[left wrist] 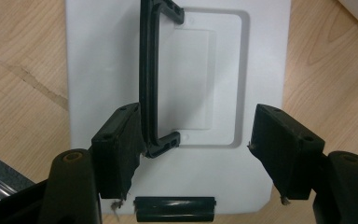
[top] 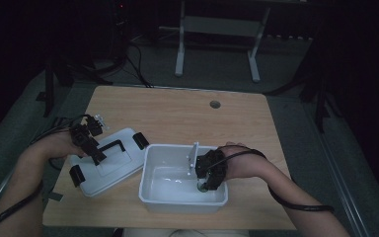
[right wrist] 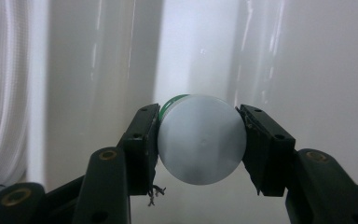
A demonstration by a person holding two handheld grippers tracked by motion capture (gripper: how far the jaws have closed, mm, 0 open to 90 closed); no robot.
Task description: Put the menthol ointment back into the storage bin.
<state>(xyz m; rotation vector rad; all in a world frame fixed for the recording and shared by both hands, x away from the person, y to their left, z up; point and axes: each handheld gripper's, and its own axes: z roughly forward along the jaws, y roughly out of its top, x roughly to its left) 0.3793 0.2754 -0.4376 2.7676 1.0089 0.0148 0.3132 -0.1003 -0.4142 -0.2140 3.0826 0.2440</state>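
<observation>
A white bin [top: 177, 203] stands at the table's near middle. My right gripper [top: 203, 186] reaches down inside it, by the right wall. In the right gripper view my right gripper [right wrist: 199, 112] is shut on a round white-topped container with a green rim [right wrist: 200, 140], against the bin's glossy inside [right wrist: 307, 56]. The bin's white lid [top: 116, 170] lies flat to the left, with a black handle [top: 112, 145] and black clips. My left gripper [top: 97, 156] hovers over it. In the left gripper view my left gripper [left wrist: 196, 116] is open; the handle [left wrist: 147, 70] sits against the left jaw's inner face.
A black clip [left wrist: 175, 207] sits on the lid's [left wrist: 98, 56] near edge. A round hole [top: 215, 104] marks the wooden table [top: 168, 113] at the back. Beyond the table stands a white frame [top: 180, 49] on a dark floor. Cables trail off both hands.
</observation>
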